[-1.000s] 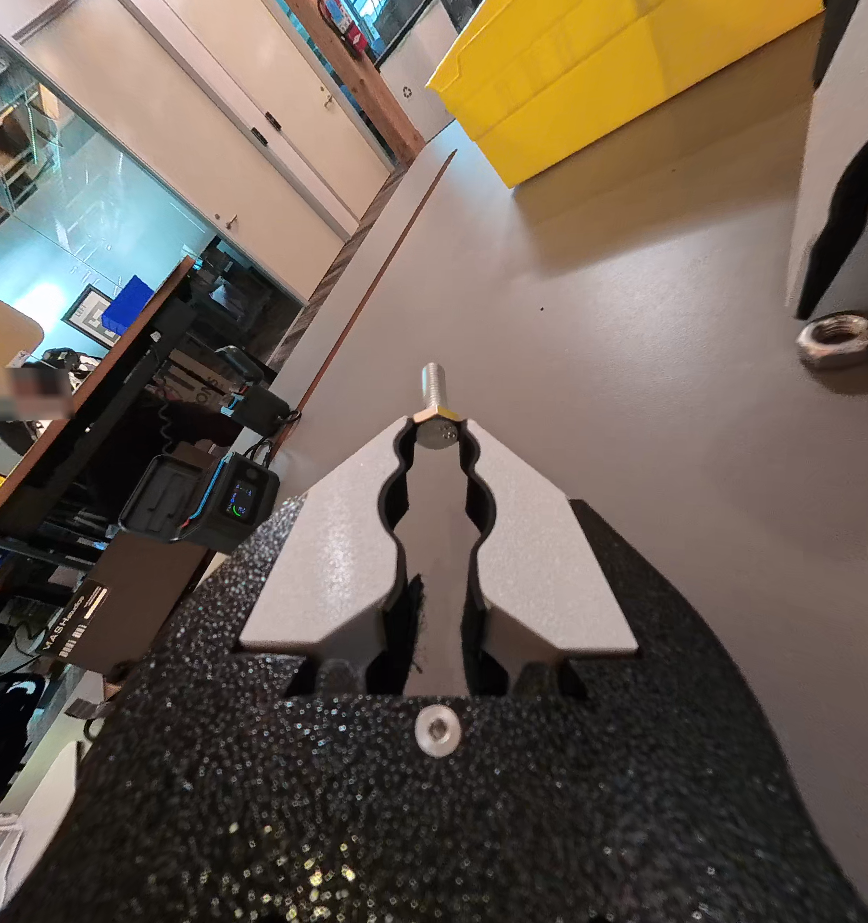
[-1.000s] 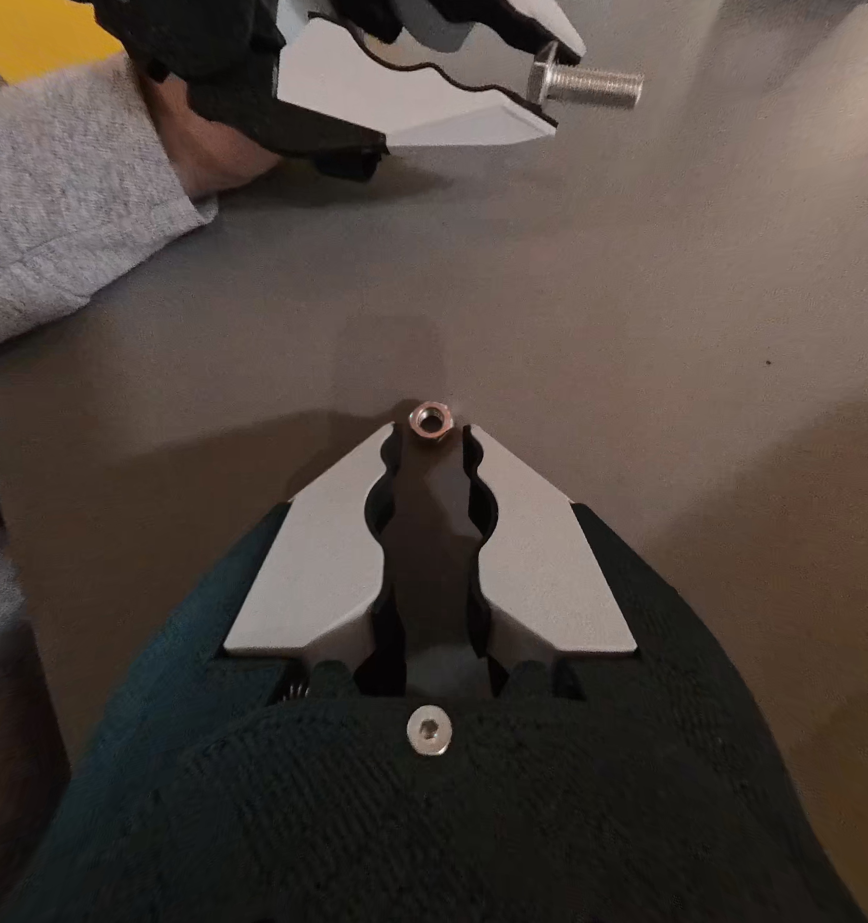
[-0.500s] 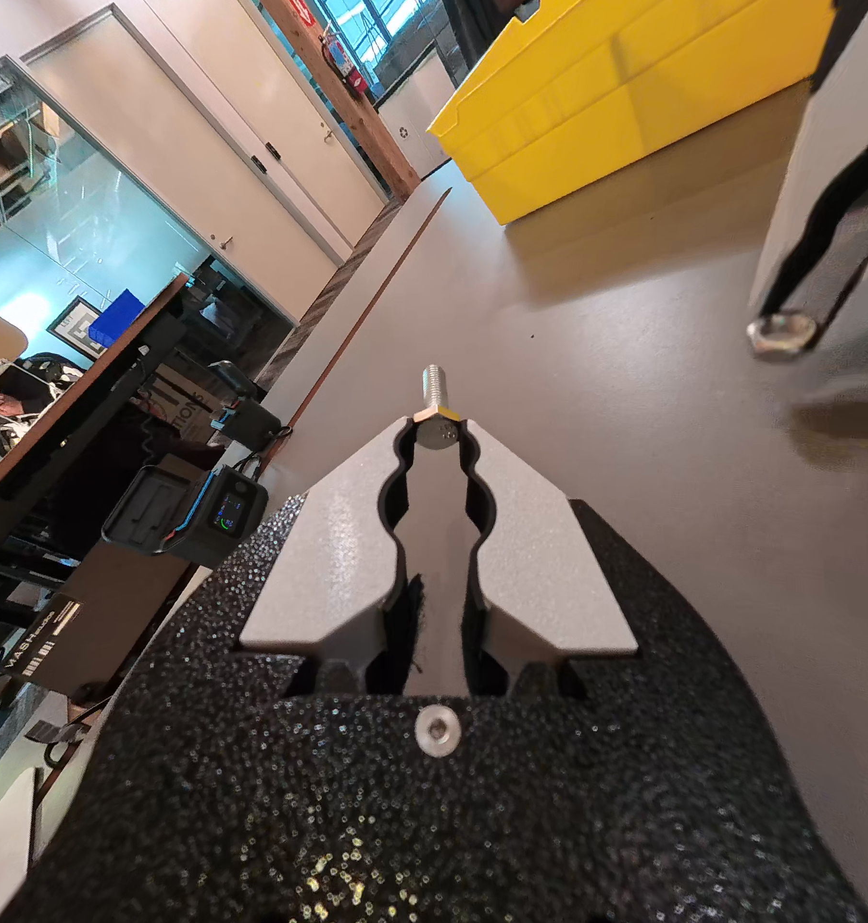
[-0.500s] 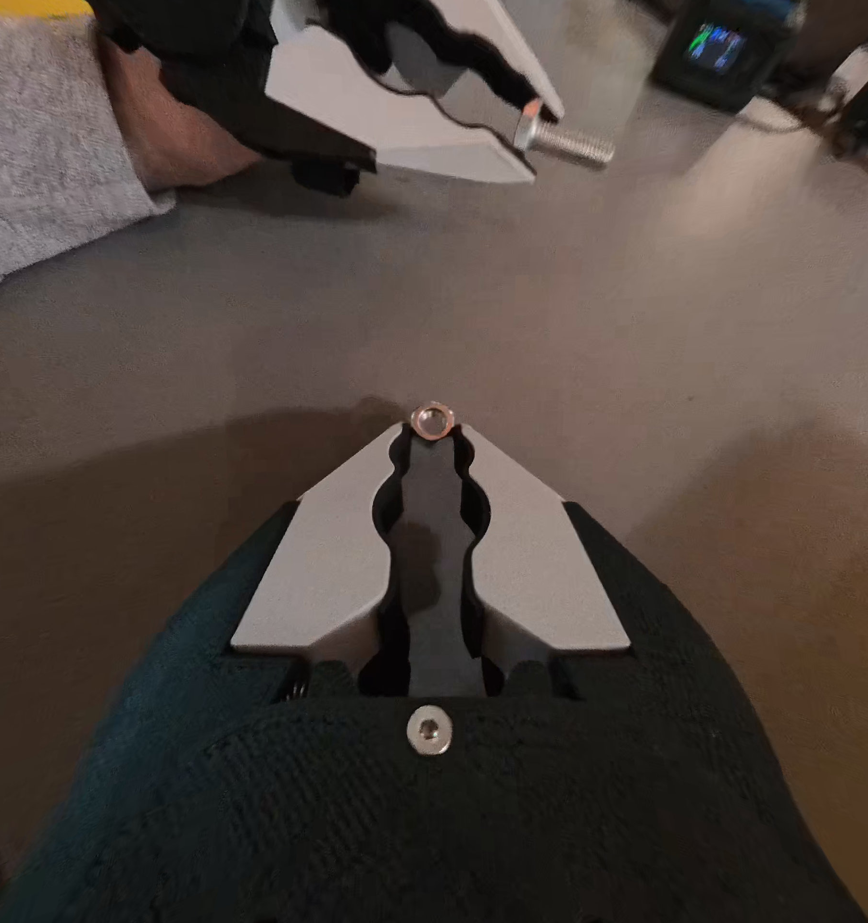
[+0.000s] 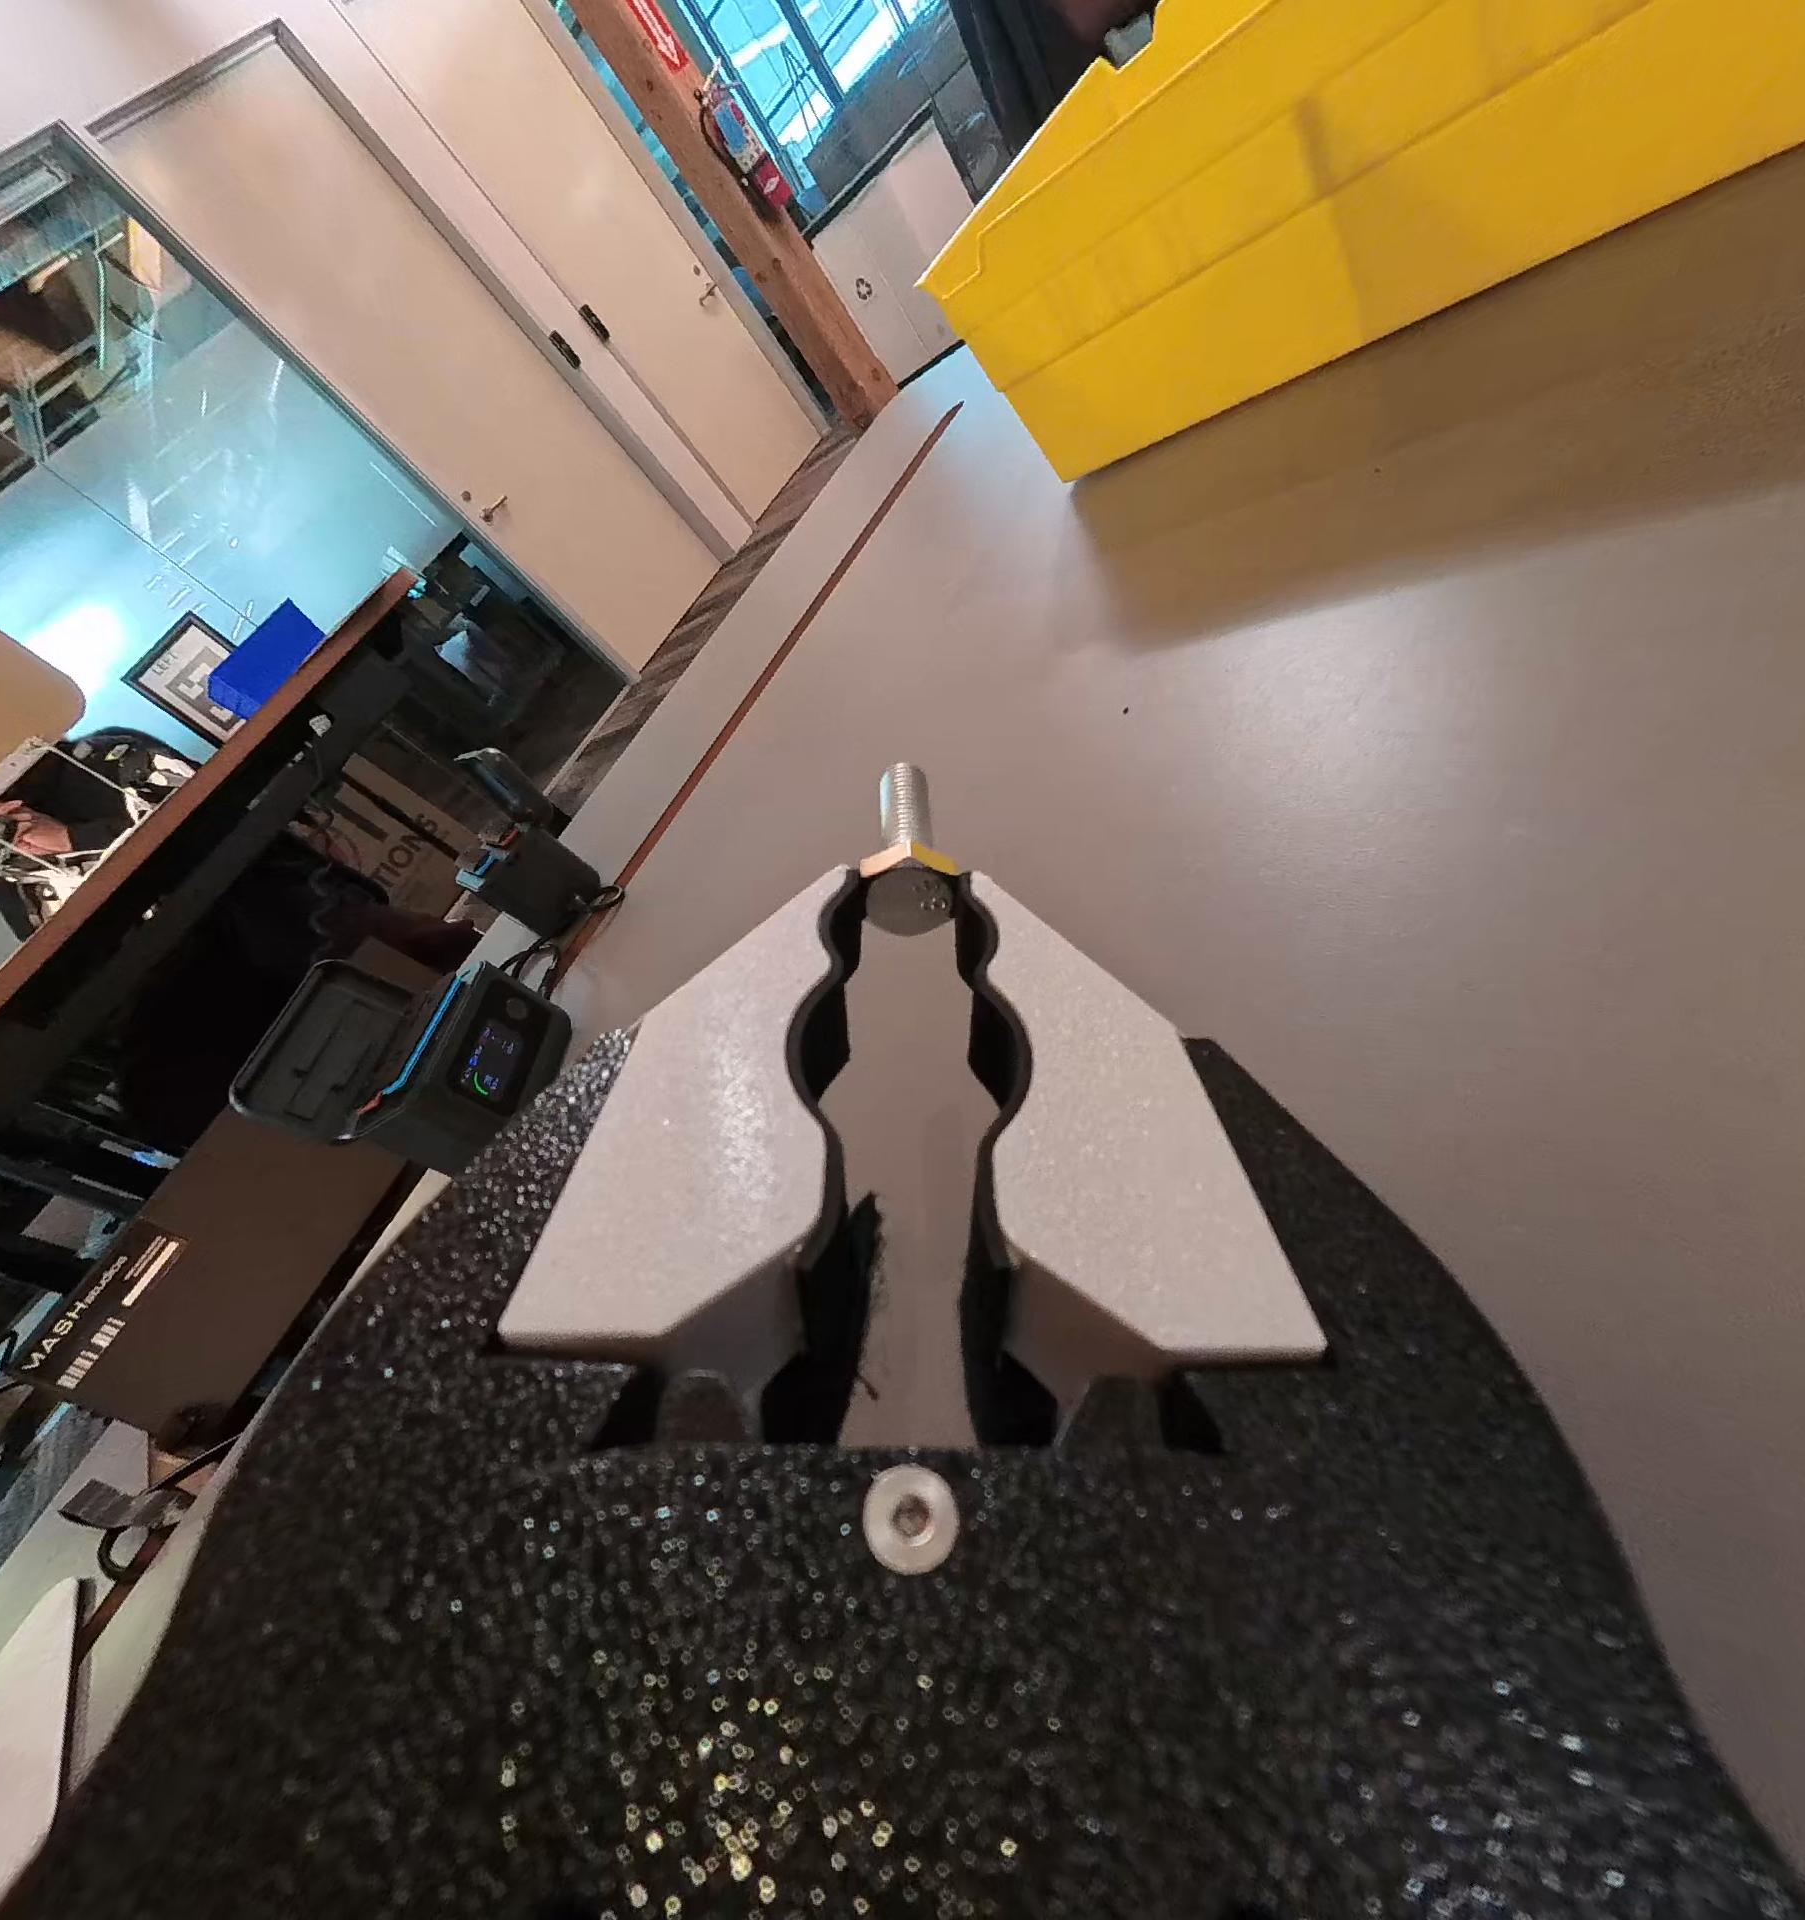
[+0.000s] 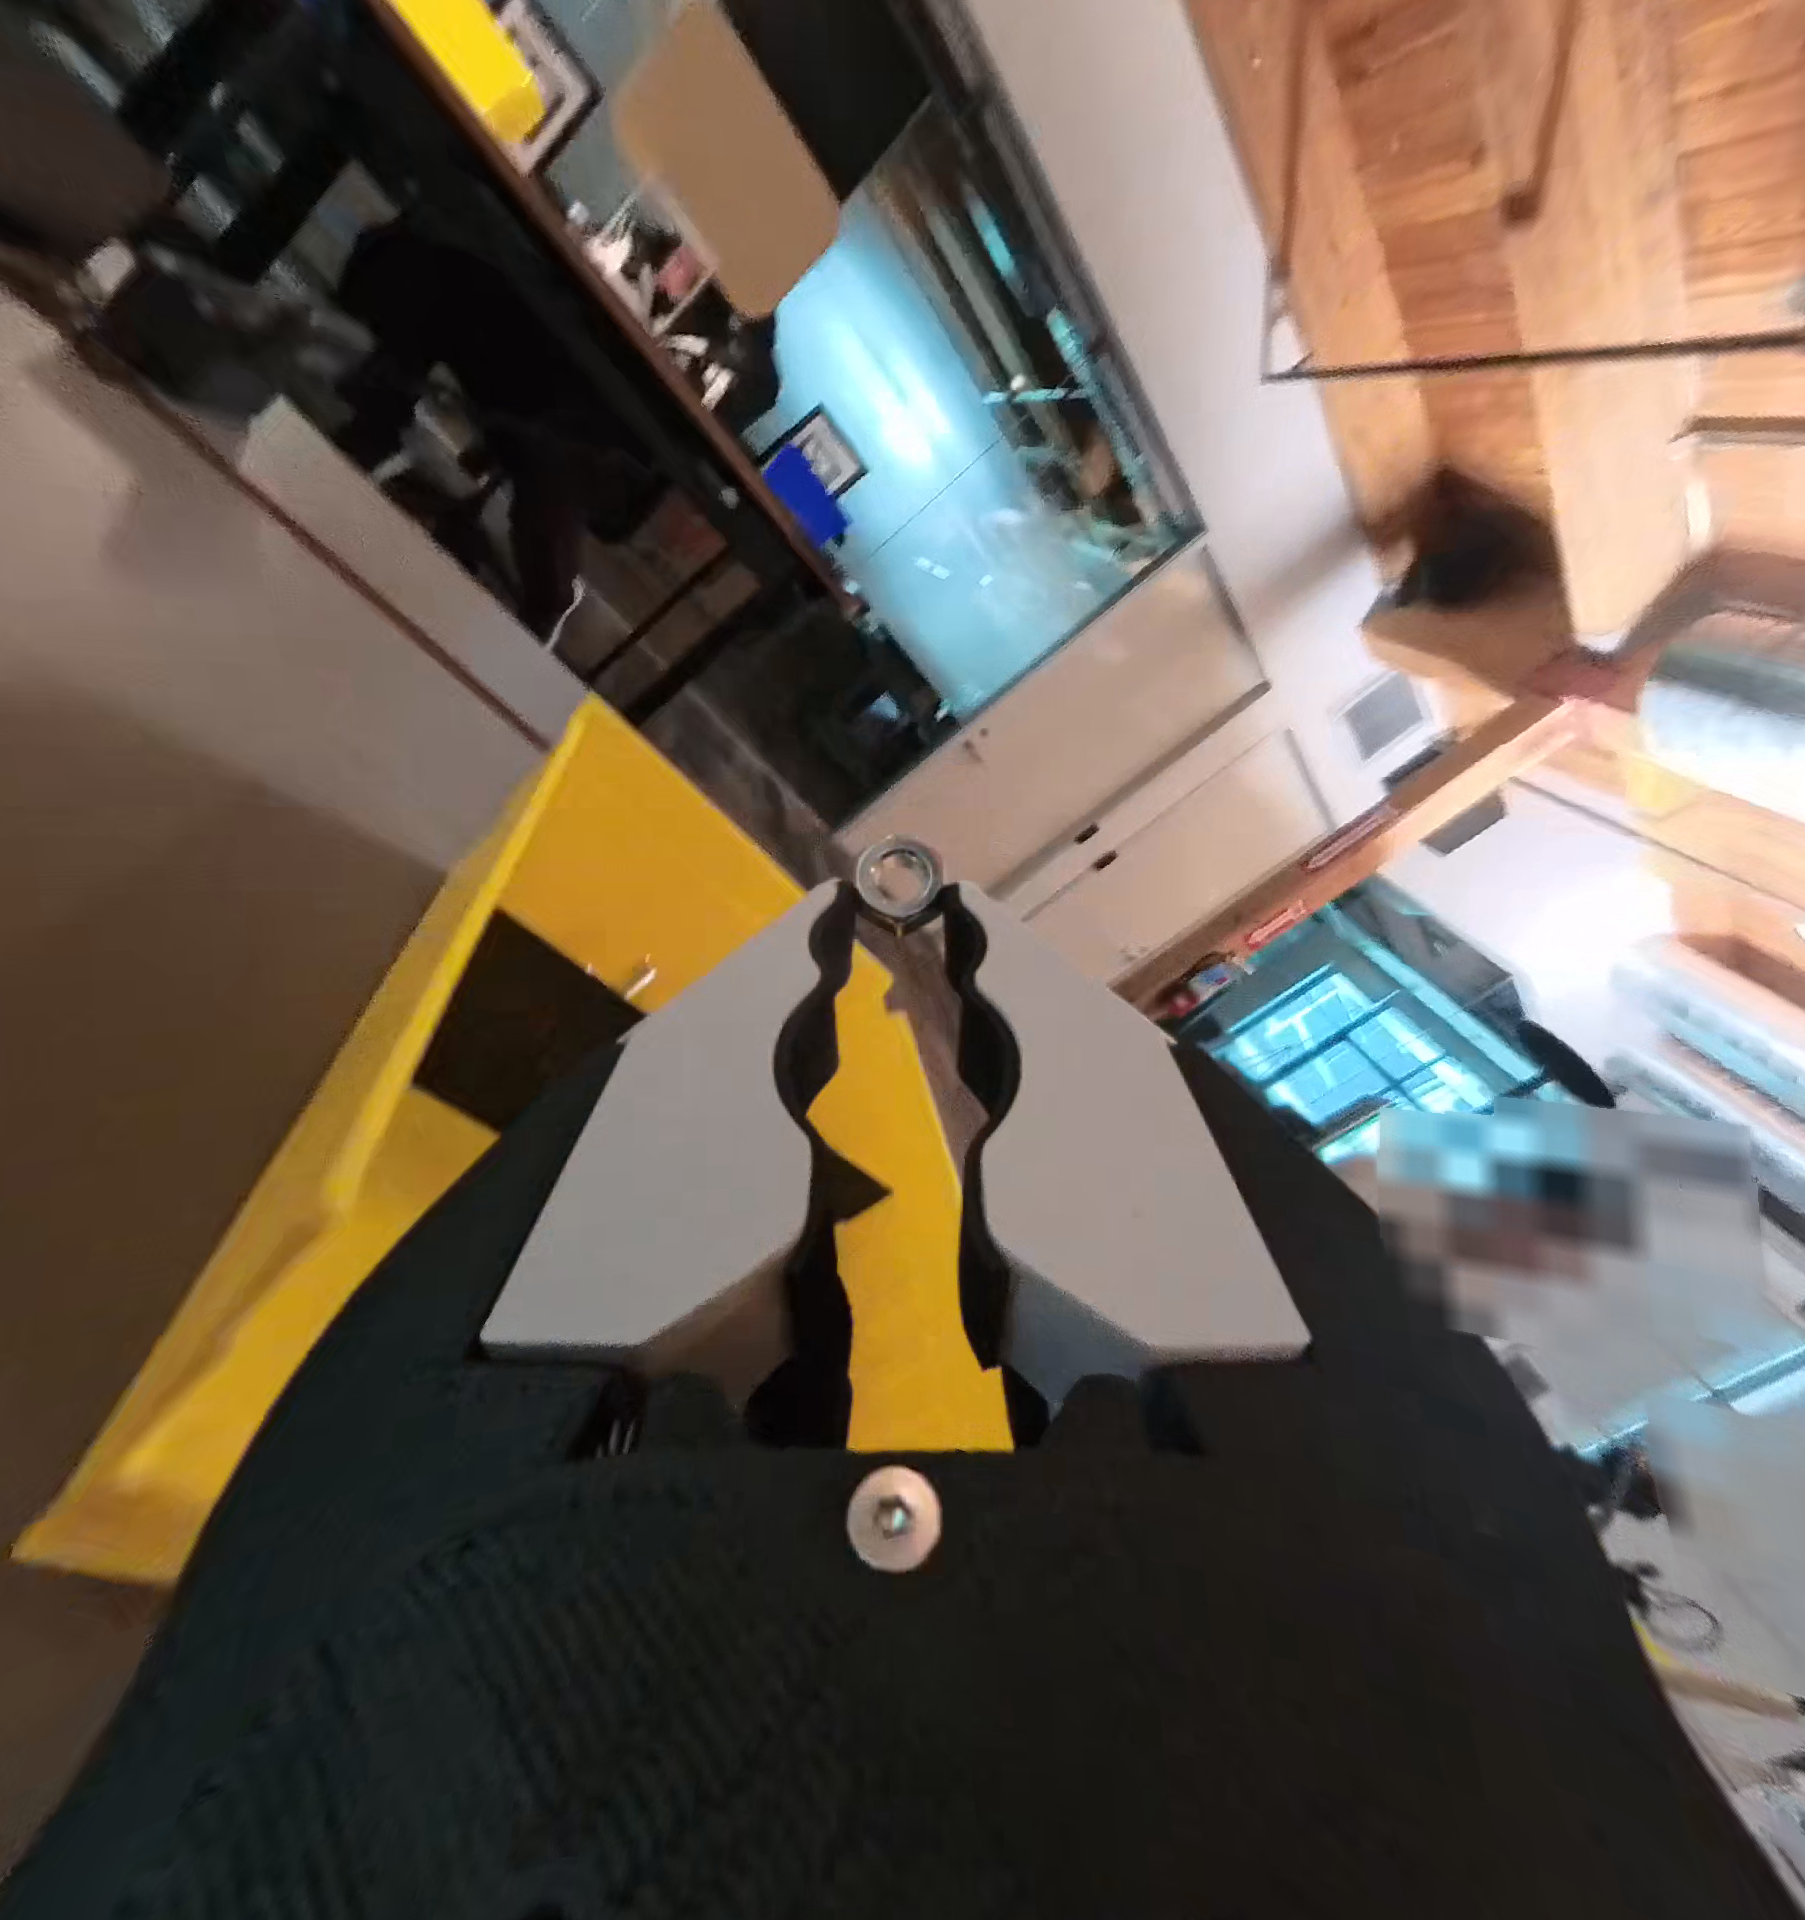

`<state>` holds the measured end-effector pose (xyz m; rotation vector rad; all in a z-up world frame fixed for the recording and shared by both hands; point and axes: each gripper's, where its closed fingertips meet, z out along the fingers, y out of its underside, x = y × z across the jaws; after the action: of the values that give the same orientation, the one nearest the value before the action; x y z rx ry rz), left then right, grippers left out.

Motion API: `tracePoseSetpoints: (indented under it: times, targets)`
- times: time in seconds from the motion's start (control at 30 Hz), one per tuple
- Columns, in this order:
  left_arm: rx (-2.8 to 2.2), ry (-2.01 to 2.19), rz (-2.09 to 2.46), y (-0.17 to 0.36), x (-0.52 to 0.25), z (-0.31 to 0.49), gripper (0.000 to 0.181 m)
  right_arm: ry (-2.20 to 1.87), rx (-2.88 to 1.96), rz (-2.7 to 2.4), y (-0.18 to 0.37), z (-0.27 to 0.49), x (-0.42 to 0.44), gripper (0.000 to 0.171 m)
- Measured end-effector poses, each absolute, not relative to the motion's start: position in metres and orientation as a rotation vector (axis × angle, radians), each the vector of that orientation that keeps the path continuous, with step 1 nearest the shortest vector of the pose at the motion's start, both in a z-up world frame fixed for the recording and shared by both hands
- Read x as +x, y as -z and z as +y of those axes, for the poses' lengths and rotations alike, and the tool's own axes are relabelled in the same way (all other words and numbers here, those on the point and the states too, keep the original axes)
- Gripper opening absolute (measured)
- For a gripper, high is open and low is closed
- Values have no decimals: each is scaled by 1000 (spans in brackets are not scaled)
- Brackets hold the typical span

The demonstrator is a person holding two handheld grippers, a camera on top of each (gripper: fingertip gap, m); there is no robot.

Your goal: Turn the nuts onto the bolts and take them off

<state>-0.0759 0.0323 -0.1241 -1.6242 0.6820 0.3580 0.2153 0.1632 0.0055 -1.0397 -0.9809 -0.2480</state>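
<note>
My left tool [image 5: 908, 902] is nearly closed, its grey fingers [image 5: 711, 1132] pinching at the very tips and pointing low and forward. My right tool [image 6: 896, 894] is likewise pinched at its tips, tilted steeply and rolled sideways.

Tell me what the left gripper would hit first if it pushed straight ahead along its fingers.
Likely nothing soon: the left gripper, shut on the bolt, points along the grey tabletop toward its far edge. The yellow bin sits off right. Depth is uncertain.
</note>
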Motion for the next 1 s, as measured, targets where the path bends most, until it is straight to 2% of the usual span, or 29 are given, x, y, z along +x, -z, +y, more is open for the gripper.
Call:
tracePoseSetpoints:
  times: [0.2, 0.3, 0.63, 0.7, 0.83, 1.0]
  targets:
    - [-1632, -354, 679, 125, -76, 33, 15, -72, -1582, -1463, 84, 215, 228, 16]
    - [-1638, -356, 684, 127, -76, 34, 15, -76, -1784, -1680, 122, 225, 235, 16]
    - [-1638, -340, 685, 127, -74, 34, 15, -180, -2056, -1877, 178, 237, 232, 16]
    - [-1621, -322, 689, 125, -71, 33, 15, -206, -2112, -1821, 180, 241, 233, 16]
    - [-1601, -297, 683, 122, -68, 32, 15, -189, -2157, -1685, 168, 248, 242, 36]
    - [-1550, -301, 649, 110, -67, 31, 15, -255, -1854, -1205, 66, 238, 233, 38]
